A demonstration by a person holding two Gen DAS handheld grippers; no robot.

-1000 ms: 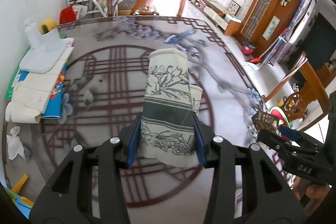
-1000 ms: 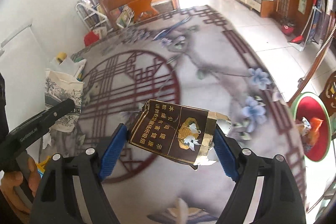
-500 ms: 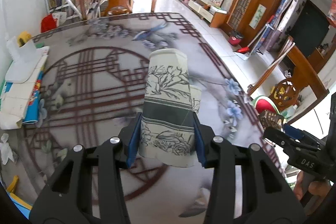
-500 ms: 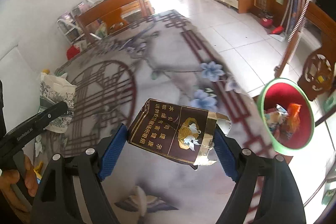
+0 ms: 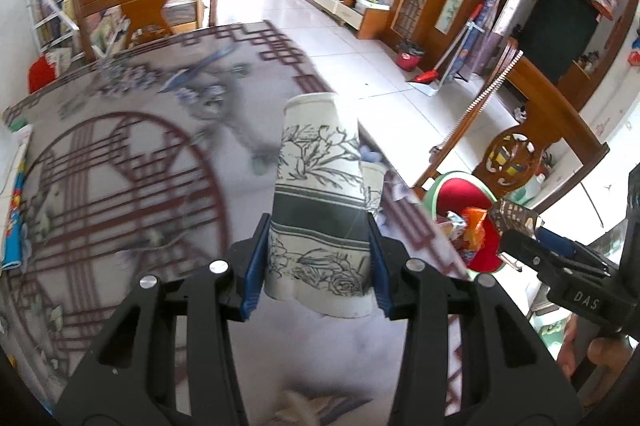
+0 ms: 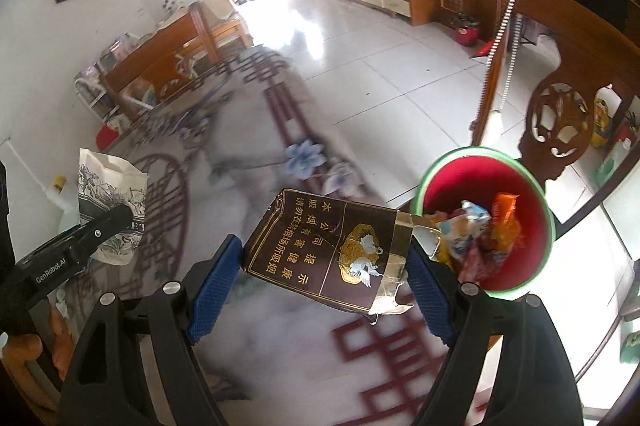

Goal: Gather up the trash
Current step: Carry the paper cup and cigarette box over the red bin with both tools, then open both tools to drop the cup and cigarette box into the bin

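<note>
We pinch a light, crushable paper cup [image 5: 318, 202] in our left fingers [image 5: 256, 266], a flimsy cigarette pack [image 6: 336, 250] in our right fingers [image 6: 212, 286]; light grips by the sides suit both.

Each wrist view looks forward and down along its own tool, close above the patterned surface [image 5: 120, 186]; both share the green-rimmed red plastic bin [image 6: 488, 186] ahead-right.

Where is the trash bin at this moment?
The bin sits on the floor off the table's right edge, beside a carved wooden chair; in the right wrist view it is just right of the held cigarette pack.
</note>
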